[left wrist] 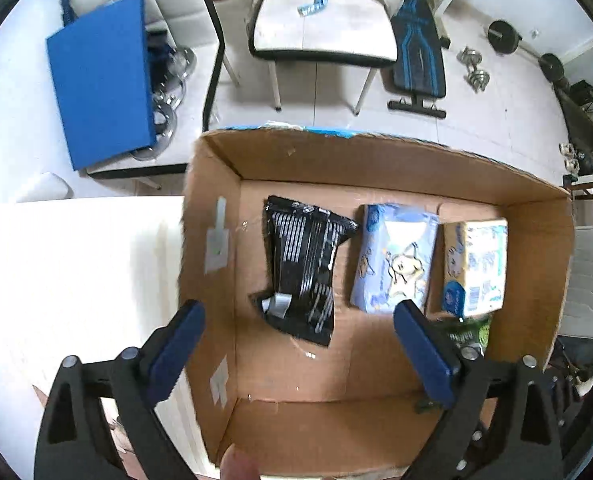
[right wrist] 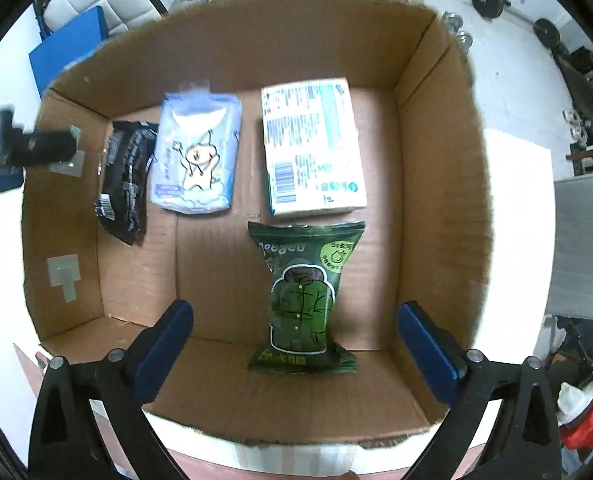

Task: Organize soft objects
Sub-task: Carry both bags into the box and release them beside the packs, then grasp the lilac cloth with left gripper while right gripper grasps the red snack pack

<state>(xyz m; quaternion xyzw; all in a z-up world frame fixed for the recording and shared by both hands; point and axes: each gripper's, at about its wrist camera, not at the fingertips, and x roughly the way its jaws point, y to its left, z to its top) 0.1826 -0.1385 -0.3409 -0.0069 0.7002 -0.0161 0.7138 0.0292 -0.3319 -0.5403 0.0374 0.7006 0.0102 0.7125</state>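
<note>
An open cardboard box (left wrist: 212, 208) (right wrist: 428, 208) holds several soft packs. A black pack (left wrist: 304, 268) (right wrist: 124, 184) lies at the left, a light-blue tissue pack (left wrist: 392, 256) (right wrist: 196, 156) beside it, a white and yellow pack (left wrist: 476, 268) (right wrist: 312, 148) at the right, and a green pack (right wrist: 304, 296) (left wrist: 468, 332) in front of that. My left gripper (left wrist: 296, 352) is open and empty above the box's left part. My right gripper (right wrist: 296, 344) is open and empty above the green pack, not touching it.
The box stands on a white table (left wrist: 56, 264) (right wrist: 516, 200). Beyond it are a white chair (left wrist: 324, 28), a blue board (left wrist: 100, 80), a weight bench (left wrist: 416, 48) and dumbbells (left wrist: 472, 68) on the floor. The left gripper's body shows at the left of the right wrist view (right wrist: 16, 148).
</note>
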